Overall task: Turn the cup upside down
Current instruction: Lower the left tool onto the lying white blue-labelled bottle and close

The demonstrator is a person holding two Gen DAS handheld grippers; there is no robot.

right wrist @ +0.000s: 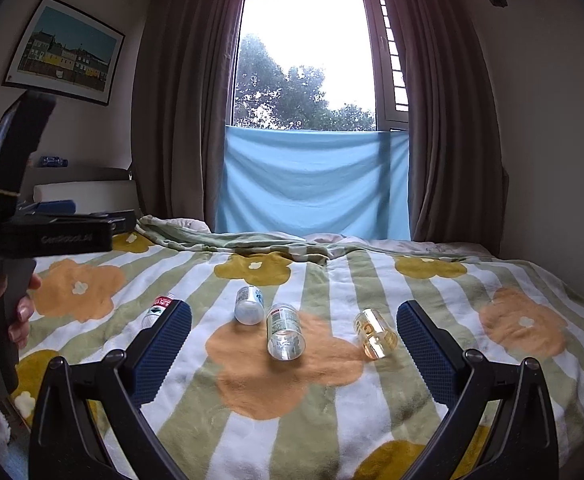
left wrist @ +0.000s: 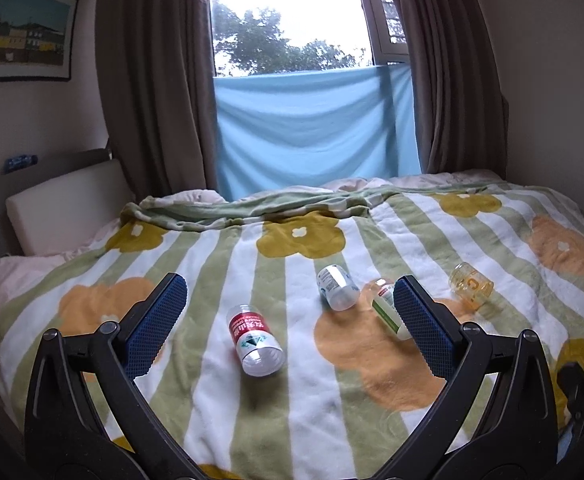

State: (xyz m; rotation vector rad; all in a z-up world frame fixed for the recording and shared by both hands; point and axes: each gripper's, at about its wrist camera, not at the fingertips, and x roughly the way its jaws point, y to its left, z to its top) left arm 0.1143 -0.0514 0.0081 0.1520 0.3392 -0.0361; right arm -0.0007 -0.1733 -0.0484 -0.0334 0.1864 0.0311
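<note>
Several small cups lie on their sides on the flowered blanket (left wrist: 292, 420). In the left wrist view a red-labelled cup (left wrist: 256, 340) lies between my left fingers, a blue-and-white cup (left wrist: 337, 288) sits farther off, a green-labelled cup (left wrist: 385, 308) is partly behind the right finger, and a yellow cup (left wrist: 471, 285) lies to the right. My left gripper (left wrist: 290, 282) is open and holds nothing. My right gripper (right wrist: 295, 307) is open above the blanket. Ahead of it lie the blue-and-white cup (right wrist: 249, 305), the clear labelled cup (right wrist: 285, 332) and the yellow cup (right wrist: 373, 334). Its left finger half hides the red-labelled cup (right wrist: 160, 308).
The bed fills the room up to the brown curtains (right wrist: 180, 120) and a blue cloth (right wrist: 311, 184) under the window. A white pillow (left wrist: 68, 204) lies at the left by the headboard. A hand (right wrist: 20, 316) holds the left gripper's black body (right wrist: 52, 236) at the left edge.
</note>
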